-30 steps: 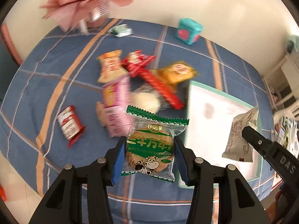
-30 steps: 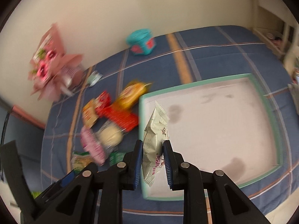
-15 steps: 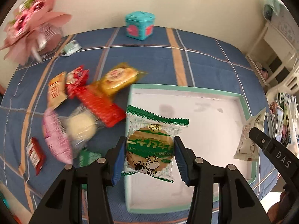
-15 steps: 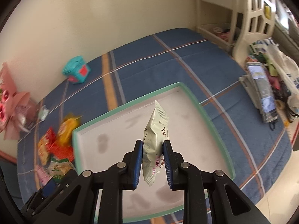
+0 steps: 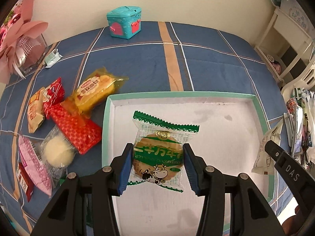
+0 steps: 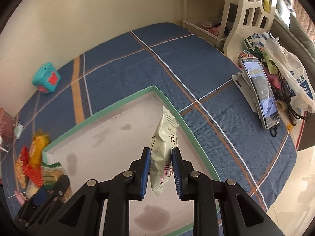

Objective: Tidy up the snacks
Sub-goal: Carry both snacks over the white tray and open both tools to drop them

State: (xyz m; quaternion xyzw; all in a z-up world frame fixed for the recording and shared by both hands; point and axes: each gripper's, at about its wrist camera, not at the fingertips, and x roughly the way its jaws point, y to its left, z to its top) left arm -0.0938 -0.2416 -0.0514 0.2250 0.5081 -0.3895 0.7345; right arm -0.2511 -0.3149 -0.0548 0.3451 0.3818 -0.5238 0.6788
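Left gripper (image 5: 157,166) is clamped on a green biscuit packet (image 5: 160,151), gripped by its side edges so it hangs flat above the tray (image 5: 261,114), presumably for release inside. Right gripper (image 6: 161,172) is closed on a white snack pouch (image 6: 163,147), held edge-on over the tray's far corner. Beyond the tray's left rim, loose snacks (image 5: 76,127) await sorting on the blue cloth (image 5: 206,59); a teal box (image 5: 125,24) stands farthest.

Looks like a home bedroom: blue plaid bedsheet (image 6: 196,74) spread wide, pink bouquet (image 5: 17,39) and teal toy chest (image 5: 124,24) against the cream wall, white plastic shelf (image 6: 250,13), propped phone (image 6: 259,92) off right.
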